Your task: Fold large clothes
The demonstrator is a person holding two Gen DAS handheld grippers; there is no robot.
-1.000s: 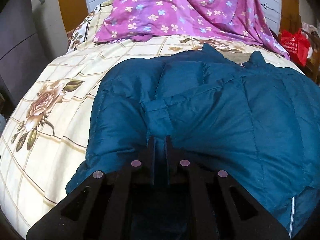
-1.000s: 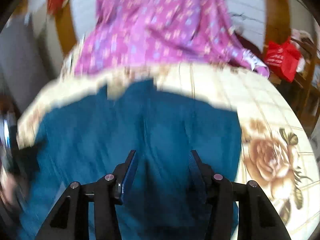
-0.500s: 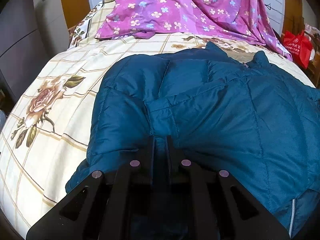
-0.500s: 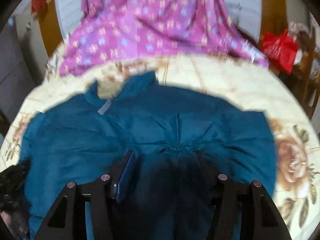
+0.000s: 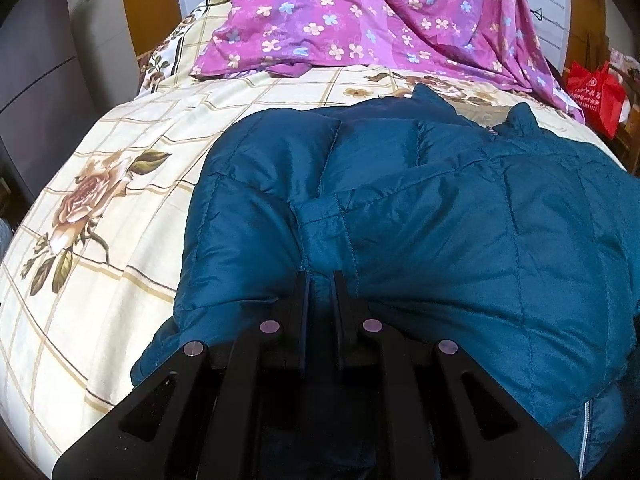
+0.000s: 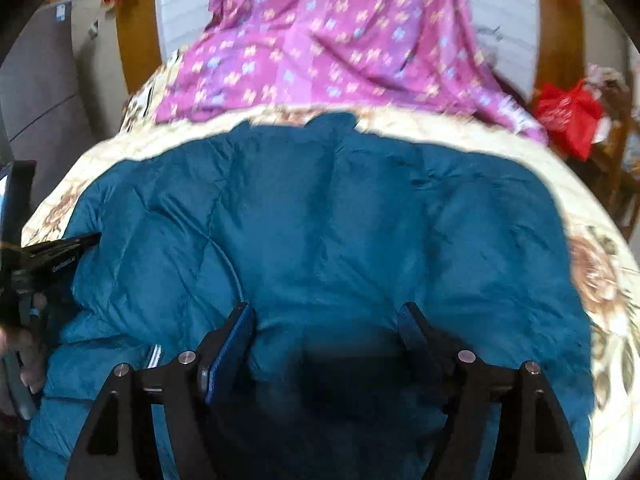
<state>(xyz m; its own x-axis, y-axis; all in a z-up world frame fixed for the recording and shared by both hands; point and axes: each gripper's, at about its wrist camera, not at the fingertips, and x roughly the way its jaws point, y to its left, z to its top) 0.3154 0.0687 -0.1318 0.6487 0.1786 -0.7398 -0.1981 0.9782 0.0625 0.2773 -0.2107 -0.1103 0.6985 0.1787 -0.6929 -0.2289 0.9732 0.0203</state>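
On the far left, bare floral bedsheet is seen, with a printed rose near the bed's edge. Next to it the teal padded jacket is spread over the middle of the bed, collar toward the headboard, and a sleeve is laid across its left front. The left tool is clenched on the cuff end of that sleeve, a narrow strip of fabric being pinched between nearly closed fingers. Further right, in the right wrist view, the right tool is held released above the jacket's lower middle, its blue-padded fingers wide apart and nothing gripped; the view is blurred, so contact with the fabric cannot be judged. A purple flowered cloth is draped at the head of the bed, and a red bag stands off the right side. The fold is judged to be at an early stage. The slick, puffy shell may slip from the thin pinch if it is pulled sideways, and the sleeve may spring open when released. A shallow grasp by the right tool could take only the top layer, leaving the fold crooked.
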